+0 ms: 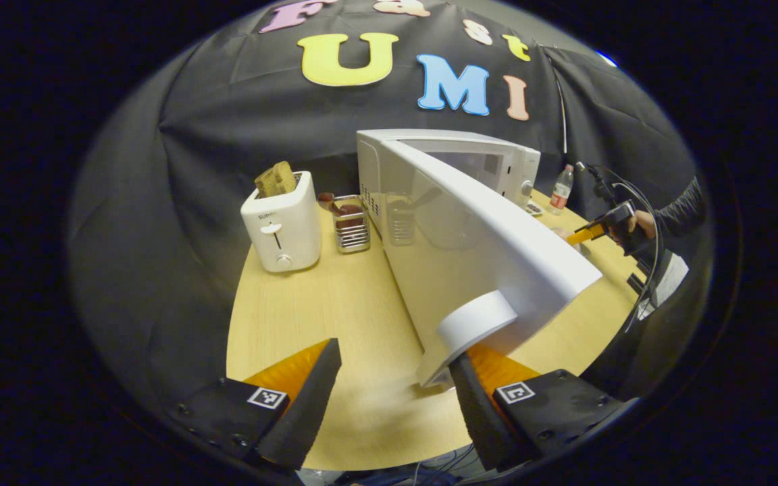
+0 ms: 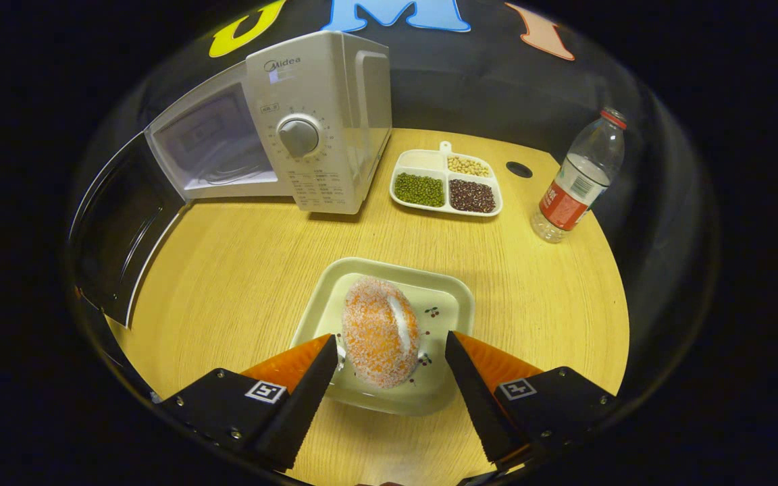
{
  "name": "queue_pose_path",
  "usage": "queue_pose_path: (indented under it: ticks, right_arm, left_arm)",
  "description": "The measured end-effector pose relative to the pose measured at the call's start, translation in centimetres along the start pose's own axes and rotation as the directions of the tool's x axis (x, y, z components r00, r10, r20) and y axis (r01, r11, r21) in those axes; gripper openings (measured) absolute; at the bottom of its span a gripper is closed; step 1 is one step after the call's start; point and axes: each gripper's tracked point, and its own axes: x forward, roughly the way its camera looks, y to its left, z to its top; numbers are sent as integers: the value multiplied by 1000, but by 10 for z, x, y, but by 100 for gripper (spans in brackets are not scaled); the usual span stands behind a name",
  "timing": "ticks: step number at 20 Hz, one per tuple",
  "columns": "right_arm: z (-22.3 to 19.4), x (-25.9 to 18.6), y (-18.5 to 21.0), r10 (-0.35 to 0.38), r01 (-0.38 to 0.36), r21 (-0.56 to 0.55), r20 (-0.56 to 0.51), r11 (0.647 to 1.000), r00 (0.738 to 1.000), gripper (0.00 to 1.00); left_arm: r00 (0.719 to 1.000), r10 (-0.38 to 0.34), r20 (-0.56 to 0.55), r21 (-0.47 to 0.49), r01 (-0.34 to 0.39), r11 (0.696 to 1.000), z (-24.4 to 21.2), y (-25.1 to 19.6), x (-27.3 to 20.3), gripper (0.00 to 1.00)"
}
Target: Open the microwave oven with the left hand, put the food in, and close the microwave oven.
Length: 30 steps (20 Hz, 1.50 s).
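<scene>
In the left gripper view, going left to right: a white toaster (image 1: 281,223) with bread sticking out of the top sits toward the table's (image 1: 335,304) back left, a little metal basket (image 1: 352,224) just beside it, then the microwave oven (image 1: 456,162) at the back edge; its door (image 1: 490,250) is swung wide open, long edge running from the oven out toward the front edge of the table, with the round white handle (image 1: 477,324) at the near end; the left gripper (image 1: 396,385) has its jaws spread wide, the right-side finger right up under that handle, can't tell if it actually touches, the other finger well clear over bare table; further right a hand (image 1: 639,226) holds the other gripper near the table's right edge.

In the right gripper view the oven's door (image 2: 119,229) hangs open at the left, cavity facing the front of the table, dial panel on its right side; right of it a divided dish (image 2: 446,182) of beans near the back edge, then a water bottle (image 2: 581,179) upright by the right edge; the food (image 2: 381,332), a sugary orange bun, stands on edge on a square plate (image 2: 450,304) near the front edge, seam running front to back; the right gripper (image 2: 389,368) is open about bun-width, fingers either side, left one looks close to the bun, right one apart.
</scene>
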Motion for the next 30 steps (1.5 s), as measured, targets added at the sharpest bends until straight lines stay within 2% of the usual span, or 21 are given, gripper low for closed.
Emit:
queue_pose_path:
  ticks: [3, 6, 7, 8, 10, 12, 14, 15, 16, 17, 18, 19, 20, 23, 26, 27, 30]
  right_arm:
    - [-2, 8, 0, 24, -24, 3, -14, 1000, 1000, 98]
    - [-4, 11, 1, 51, -51, 1, -18, 999, 999, 98]
    - [-4, 13, 1, 58, -58, -6, -20, 998, 998, 98]
    - [-5, 13, 0, 63, -64, -9, -21, 998, 998, 98]
    - [-4, 14, 0, 72, -72, -4, -21, 997, 997, 98]
    - [-3, 17, 0, 72, -72, -5, -23, 997, 997, 98]
    - [-4, 21, 5, 83, -83, -10, -29, 996, 996, 94]
    - [-4, 21, 8, 93, -94, -16, -27, 995, 995, 89]
    - [-4, 21, 9, 83, -84, -35, -26, 996, 996, 84]
    - [-5, 20, 9, 79, -80, -58, -27, 995, 997, 75]
    - [-4, 17, 10, 77, -79, -82, -24, 994, 997, 71]
    - [-2, 15, 11, 74, -75, -105, -13, 992, 997, 63]
    - [3, 9, 14, 78, -77, -126, 6, 989, 997, 63]
    - [20, -16, 22, 87, -68, -196, 88, 978, 992, 63]
    - [37, -54, 24, 68, -11, -286, 191, 958, 979, 63]
    - [43, -67, 23, 55, 24, -318, 236, 948, 970, 60]
    - [61, -103, 24, 36, 118, -395, 363, 911, 931, 63]
  left_arm:
    - [999, 34, 2, -27, -34, 999, -2, -5, 0, 97]
    - [998, 57, 6, -64, -57, 996, -2, -9, -4, 99]
    - [998, 63, 2, -67, -63, 996, -4, -10, -5, 99]
    - [998, 66, -1, -61, -66, 996, -5, -12, -8, 95]
    - [997, 83, -12, -37, -83, 996, -11, -10, -20, 95]
    - [993, 121, -10, -64, -122, 990, -12, -1, -42, 98]
    - [982, 185, 43, -122, -178, 976, -2, 3, -65, 98]
    - [970, 229, 84, -148, -215, 965, 9, 3, -80, 97]
    - [945, 292, 146, -167, -268, 949, 27, 2, -96, 96]
    - [918, 333, 215, -188, -295, 937, 50, -8, -111, 95]
    - [890, 363, 277, -202, -316, 927, 73, -22, -126, 95]
    - [863, 385, 328, -209, -331, 920, 93, -38, -138, 94]
    - [835, 405, 372, -213, -348, 913, 112, -53, -147, 94]
    - [781, 397, 483, -203, -341, 918, 170, -106, -157, 94]
    - [735, 394, 551, -221, -327, 919, 219, -144, -156, 95]
    - [724, 392, 567, -225, -321, 920, 228, -152, -153, 94]
    - [716, 373, 589, -236, -289, 928, 251, -178, -146, 95]
